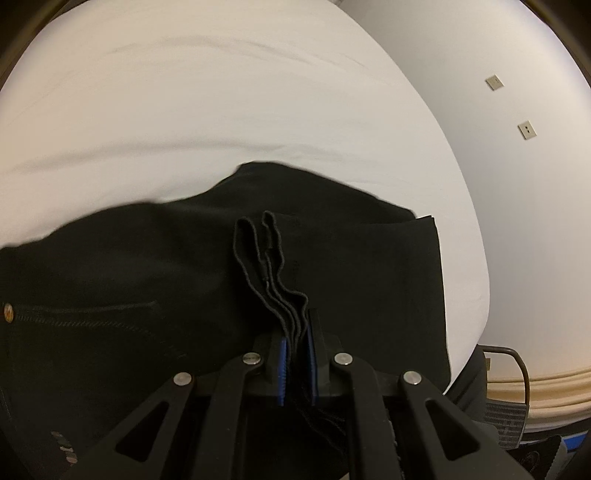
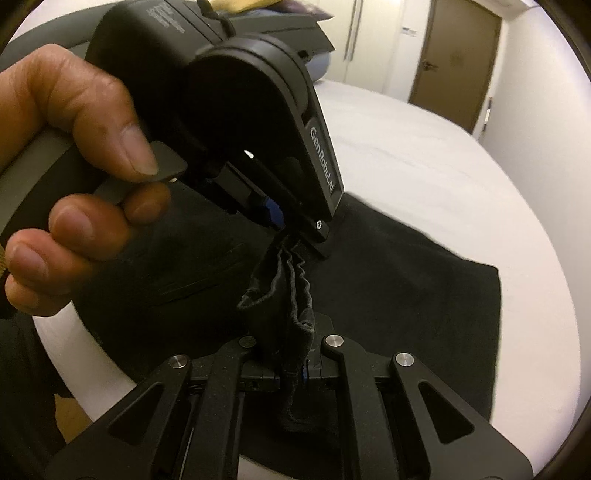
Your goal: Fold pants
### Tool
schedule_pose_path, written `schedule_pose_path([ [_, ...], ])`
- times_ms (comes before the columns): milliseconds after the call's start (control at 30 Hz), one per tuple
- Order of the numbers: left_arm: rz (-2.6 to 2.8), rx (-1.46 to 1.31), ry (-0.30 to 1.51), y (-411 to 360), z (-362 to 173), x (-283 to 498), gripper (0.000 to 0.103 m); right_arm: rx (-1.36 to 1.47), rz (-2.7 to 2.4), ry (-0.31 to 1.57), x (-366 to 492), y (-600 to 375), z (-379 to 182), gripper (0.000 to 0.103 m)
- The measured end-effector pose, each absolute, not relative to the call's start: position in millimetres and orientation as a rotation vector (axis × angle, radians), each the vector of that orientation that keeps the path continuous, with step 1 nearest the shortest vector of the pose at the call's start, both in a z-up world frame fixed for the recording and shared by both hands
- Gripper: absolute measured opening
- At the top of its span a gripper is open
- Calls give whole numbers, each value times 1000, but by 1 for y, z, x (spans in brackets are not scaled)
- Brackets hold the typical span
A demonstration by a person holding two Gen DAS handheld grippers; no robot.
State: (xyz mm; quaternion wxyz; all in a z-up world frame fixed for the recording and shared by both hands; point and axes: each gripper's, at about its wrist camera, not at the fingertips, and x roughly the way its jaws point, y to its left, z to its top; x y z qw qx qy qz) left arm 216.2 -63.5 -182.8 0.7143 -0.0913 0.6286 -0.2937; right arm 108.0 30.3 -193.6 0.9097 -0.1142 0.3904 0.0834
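Note:
Black pants lie on a white bed, partly folded, with a button at the left. My left gripper is shut on a bunched stack of hem edges lifted above the pants. In the right wrist view my right gripper is shut on the same bunched black fabric. The left gripper, held in a hand, grips the other end just beyond it. The rest of the pants lie flat below on the bed.
A white wall with two small plates stands right of the bed. A bag strap lies by the bed's near right edge. A brown door and clutter show beyond the bed.

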Motion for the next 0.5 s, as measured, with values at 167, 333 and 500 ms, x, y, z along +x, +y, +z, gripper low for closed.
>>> schedule_pose_path([
  [167, -630, -237, 1396, -44, -194, 212, 9, -268, 197, 831, 100, 45, -200, 6],
  [333, -600, -238, 1397, -40, -201, 211, 14, -250, 213, 899, 100, 52, -214, 10],
  [500, -560, -210, 1337, 0, -194, 196, 48, -113, 281, 951, 95, 16, -205, 30],
])
